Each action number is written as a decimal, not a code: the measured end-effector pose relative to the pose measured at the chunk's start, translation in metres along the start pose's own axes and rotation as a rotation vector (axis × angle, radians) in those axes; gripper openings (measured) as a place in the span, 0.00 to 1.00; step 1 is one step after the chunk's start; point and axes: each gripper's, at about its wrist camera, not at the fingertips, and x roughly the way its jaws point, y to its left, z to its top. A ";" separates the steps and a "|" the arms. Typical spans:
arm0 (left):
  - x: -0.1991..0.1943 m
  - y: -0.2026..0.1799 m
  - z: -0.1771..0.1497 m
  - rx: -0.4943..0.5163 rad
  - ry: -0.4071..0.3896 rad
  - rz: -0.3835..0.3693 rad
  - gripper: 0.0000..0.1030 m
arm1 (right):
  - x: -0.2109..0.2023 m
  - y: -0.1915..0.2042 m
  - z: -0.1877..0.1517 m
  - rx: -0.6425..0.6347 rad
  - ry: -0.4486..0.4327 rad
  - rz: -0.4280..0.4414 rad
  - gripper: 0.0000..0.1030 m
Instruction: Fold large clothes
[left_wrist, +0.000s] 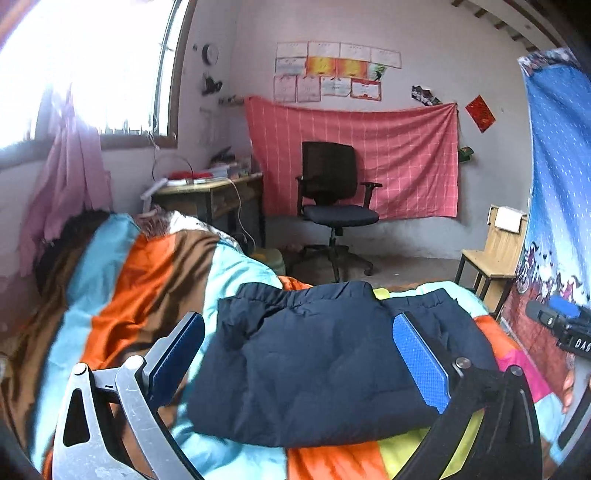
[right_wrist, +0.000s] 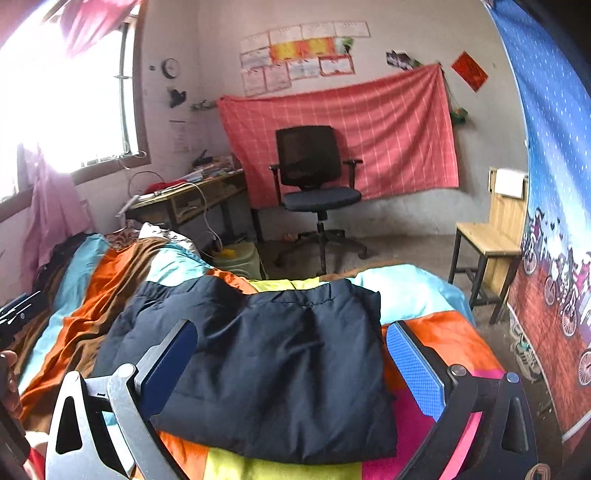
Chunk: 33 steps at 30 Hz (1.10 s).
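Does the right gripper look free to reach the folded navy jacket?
Probably yes: the right gripper hangs open directly over the navy jacket on the bedspread, with nothing between them.

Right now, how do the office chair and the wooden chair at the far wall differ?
The office chair is black, padded, has armrests and stands on a wheeled star base; the wooden chair is pale wood on straight dark legs, without armrests. The office chair stands before the pink sheet, the wooden chair at the right. Both are unoccupied.

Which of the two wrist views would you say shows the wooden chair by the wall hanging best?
The right wrist view: the wooden chair shows its seat, backrest and legs clear of the bed. In the left wrist view the chair sits smaller, its legs partly hidden behind the bedding.
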 end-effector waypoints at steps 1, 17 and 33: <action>-0.004 0.002 -0.003 0.011 -0.003 0.002 0.97 | -0.006 0.003 -0.002 -0.010 -0.010 0.000 1.00; -0.053 0.002 -0.051 0.053 -0.003 0.005 0.97 | -0.081 0.043 -0.047 -0.105 -0.108 0.008 1.00; -0.065 0.010 -0.090 0.029 0.014 0.056 0.97 | -0.093 0.060 -0.081 -0.135 -0.136 0.009 1.00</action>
